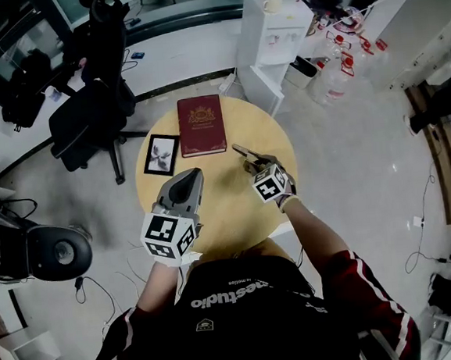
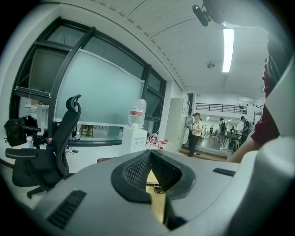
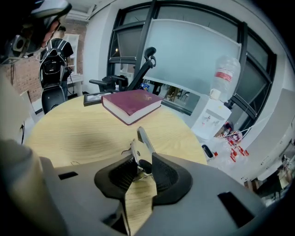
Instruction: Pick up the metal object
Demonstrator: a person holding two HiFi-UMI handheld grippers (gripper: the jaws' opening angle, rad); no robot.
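black shirt (image 1: 254, 322), red-striped sleeves (image 1: 359, 277), grey left gripper (image 1: 195, 175), right gripper (image 1: 250, 164)

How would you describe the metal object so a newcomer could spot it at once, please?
On the round wooden table, look right of the red book, at the right gripper. The metal object sits between its jaws: slim, shiny silver, unlike the book and black-framed picture.

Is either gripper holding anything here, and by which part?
The right gripper grips the metal object by its near end; the left gripper holds nothing.
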